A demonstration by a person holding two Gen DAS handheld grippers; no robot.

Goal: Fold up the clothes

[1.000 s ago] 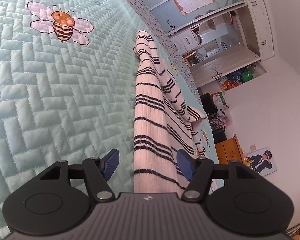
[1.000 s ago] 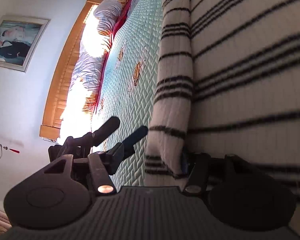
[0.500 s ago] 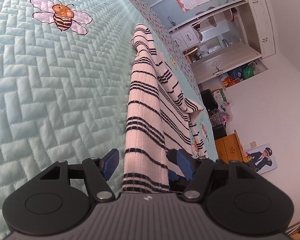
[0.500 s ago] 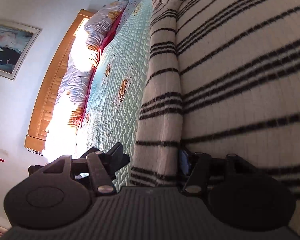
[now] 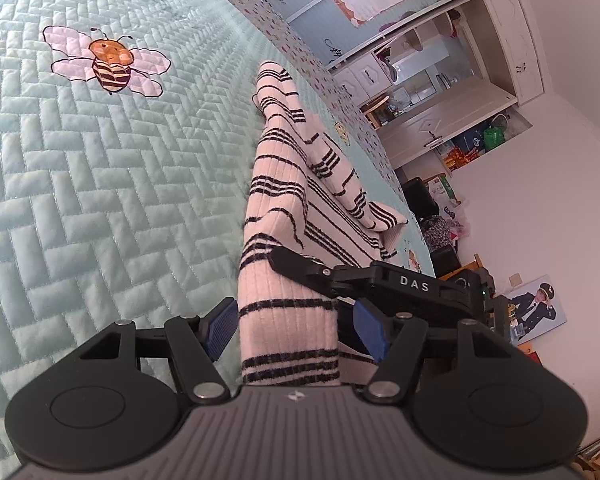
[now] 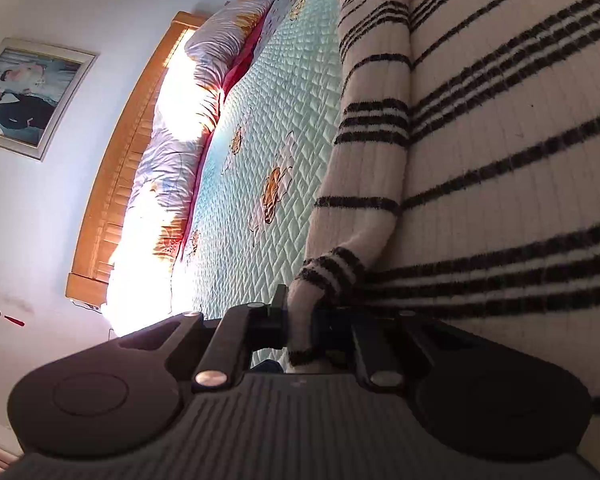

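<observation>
Pale walls enclose a bedroom: in the left wrist view a white wardrobe [image 5: 512,32] with open shelves stands at the far end beyond the foot of the bed, and a small portrait [image 5: 538,306] hangs low on the wall; in the right wrist view a wooden headboard [image 6: 112,184] glows in strong sunlight, with a framed picture [image 6: 28,98] on the wall beside it and a folded floral duvet [image 6: 180,140] lying along it. Most of both views is filled by the bed's mint-green quilted bedspread [image 5: 80,200], stitched in a herringbone pattern and printed with a cartoon bee [image 5: 110,62] (more of these show near the duvet).

On the bedspread lies the cream sweater with thin dark stripes [image 5: 284,184], spread long, one sleeve [image 5: 340,184] folded over its body. Its near edge is raised off the bedspread.

The left gripper [image 5: 296,330] has its blue pads [image 5: 220,326] apart, one on each side of the raised edge, and neither pad is pressing on the knit. The right gripper [image 6: 300,332] has just been closing and its jaws are now clamped on the bunched edge of the sweater; in the left wrist view its black fingers [image 5: 300,268] reach in from the right and pinch the fabric just ahead of the left gripper.
</observation>
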